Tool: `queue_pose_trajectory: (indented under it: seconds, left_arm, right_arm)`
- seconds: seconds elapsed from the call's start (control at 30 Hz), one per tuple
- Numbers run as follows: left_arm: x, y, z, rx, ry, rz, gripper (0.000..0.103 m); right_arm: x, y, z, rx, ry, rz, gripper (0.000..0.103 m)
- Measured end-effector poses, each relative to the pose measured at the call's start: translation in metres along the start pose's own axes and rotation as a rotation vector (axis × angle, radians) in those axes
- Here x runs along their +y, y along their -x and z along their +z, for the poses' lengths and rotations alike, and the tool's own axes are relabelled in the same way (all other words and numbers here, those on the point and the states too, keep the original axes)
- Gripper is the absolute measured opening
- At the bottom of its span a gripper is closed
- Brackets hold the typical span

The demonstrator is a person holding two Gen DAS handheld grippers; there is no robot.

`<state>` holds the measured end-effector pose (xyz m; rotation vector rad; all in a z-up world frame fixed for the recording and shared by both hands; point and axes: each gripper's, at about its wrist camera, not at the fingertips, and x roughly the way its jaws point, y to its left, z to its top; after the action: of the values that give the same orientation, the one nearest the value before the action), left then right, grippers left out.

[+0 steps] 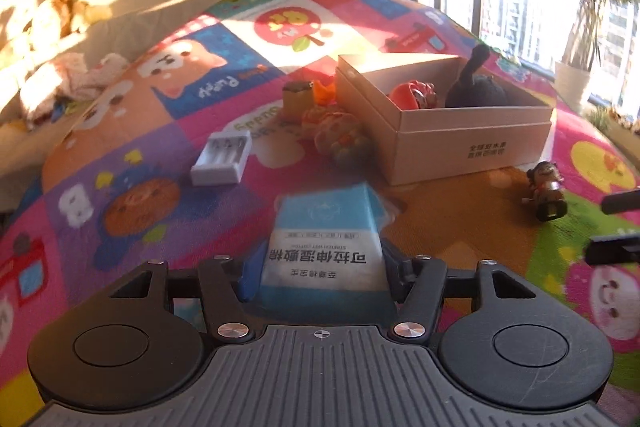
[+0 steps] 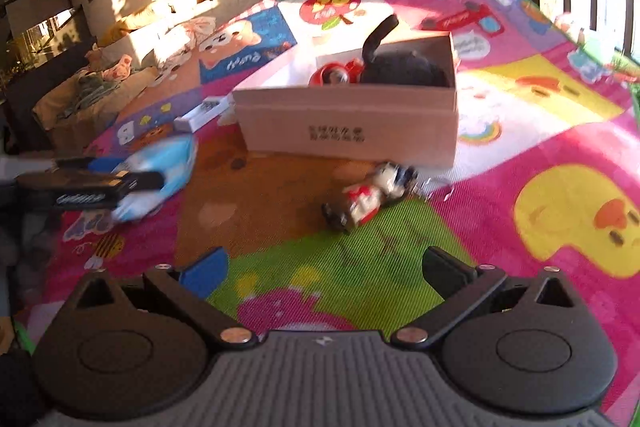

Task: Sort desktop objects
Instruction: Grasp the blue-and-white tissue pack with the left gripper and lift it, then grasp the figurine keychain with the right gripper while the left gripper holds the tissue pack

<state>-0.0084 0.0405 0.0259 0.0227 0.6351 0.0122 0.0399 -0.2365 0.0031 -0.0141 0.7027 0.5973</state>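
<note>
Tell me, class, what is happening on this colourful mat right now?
A person is sorting small objects with a handheld claw in each hand. The left claw grips a blue and white packet just above the play mat, short of the cardboard box, which already holds a black plush toy and a red toy. The right claw is open and empty, facing a small figurine lying on the mat.
</note>
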Motion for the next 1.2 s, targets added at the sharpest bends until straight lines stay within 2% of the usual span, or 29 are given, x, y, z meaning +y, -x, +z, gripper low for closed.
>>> queue_pose_trajectory:
  seconds: [0.1, 0.13, 0.17, 0.27, 0.43, 0.53, 0.6, 0.7, 0.77, 0.97, 1.13, 1.2]
  left_arm:
    - [0.003, 0.015, -0.013, -0.003, 0.076, 0.007, 0.068]
    - [0.005, 0.017, -0.016, -0.004, 0.097, 0.012, 0.074]
    - [0.006, 0.017, -0.019, -0.001, 0.117, 0.008, 0.08]
    - [0.01, 0.014, -0.025, 0.024, 0.144, -0.016, 0.087]
    - [0.012, 0.009, -0.028, 0.03, 0.159, -0.043, 0.095]
    - [0.014, 0.009, -0.029, 0.032, 0.18, -0.049, 0.095]
    - [0.016, 0.009, -0.03, 0.03, 0.196, -0.053, 0.096]
    - [0.017, 0.008, -0.03, 0.034, 0.209, -0.058, 0.097]
    - [0.016, 0.008, -0.03, 0.035, 0.201, -0.058, 0.097]
    - [0.013, 0.008, -0.03, 0.034, 0.191, -0.06, 0.098]
    - [0.013, 0.009, -0.03, 0.033, 0.194, -0.06, 0.099]
    - [0.013, 0.009, -0.03, 0.034, 0.193, -0.059, 0.099]
  right_arm:
    - [-0.003, -0.007, 0.011, -0.016, 0.004, -0.056, 0.103]
    - [-0.003, -0.01, 0.015, -0.028, 0.02, -0.079, 0.103]
    - [-0.002, -0.012, 0.018, -0.045, 0.048, -0.095, 0.103]
    - [0.0, -0.023, 0.03, -0.069, 0.151, -0.1, 0.103]
    - [0.003, -0.043, 0.041, -0.032, 0.227, -0.011, 0.103]
    - [0.005, -0.051, 0.041, 0.005, 0.259, -0.022, 0.102]
    - [0.004, -0.048, 0.037, 0.047, 0.264, 0.009, 0.099]
    - [0.004, -0.03, 0.024, 0.119, 0.275, 0.101, 0.096]
    - [0.008, -0.015, 0.014, 0.127, 0.299, 0.121, 0.096]
    - [0.021, 0.005, 0.011, 0.062, 0.291, 0.084, 0.096]
    - [0.018, -0.014, 0.027, 0.002, 0.192, -0.024, 0.096]
    - [0.016, -0.028, 0.03, 0.009, 0.186, -0.051, 0.096]
